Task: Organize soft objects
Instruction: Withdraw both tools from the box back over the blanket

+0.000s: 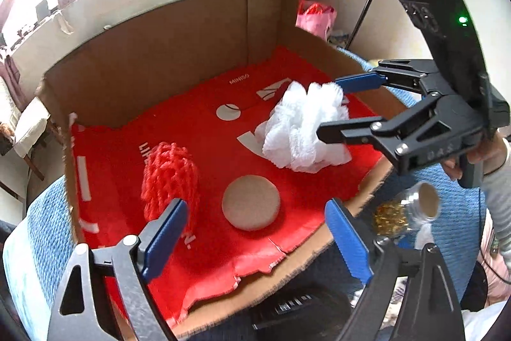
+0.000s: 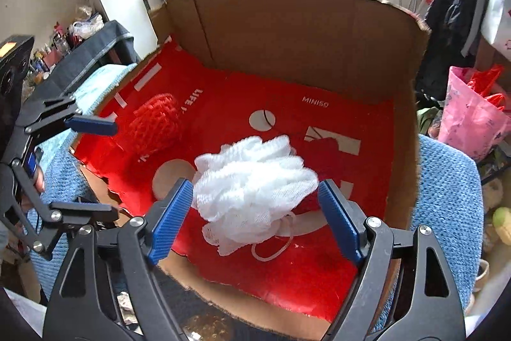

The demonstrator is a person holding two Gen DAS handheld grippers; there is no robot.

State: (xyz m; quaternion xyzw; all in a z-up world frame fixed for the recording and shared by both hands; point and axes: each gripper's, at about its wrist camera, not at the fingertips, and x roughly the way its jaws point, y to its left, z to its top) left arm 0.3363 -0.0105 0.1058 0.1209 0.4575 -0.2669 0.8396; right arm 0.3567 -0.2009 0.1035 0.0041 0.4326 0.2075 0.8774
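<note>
A white mesh bath pouf (image 1: 300,130) lies on the red liner inside a cardboard box (image 1: 179,47). My right gripper (image 2: 255,213) is open with its blue pads on either side of the pouf (image 2: 252,181), touching its sides; it also shows in the left wrist view (image 1: 332,111). A red foam net sleeve (image 1: 169,178) stands at the box's left; it also shows in the right wrist view (image 2: 156,120). A round tan sponge (image 1: 251,202) lies in the middle front. My left gripper (image 1: 255,232) is open and empty, above the box's front edge near the sleeve and sponge.
The box sits on a blue knitted cloth (image 2: 447,197). A jar of gold bits with a cork lid (image 1: 405,210) lies outside the box's right front. A pink plastic bag (image 2: 472,117) stands to the right. The red liner's front edge (image 1: 255,264) is torn.
</note>
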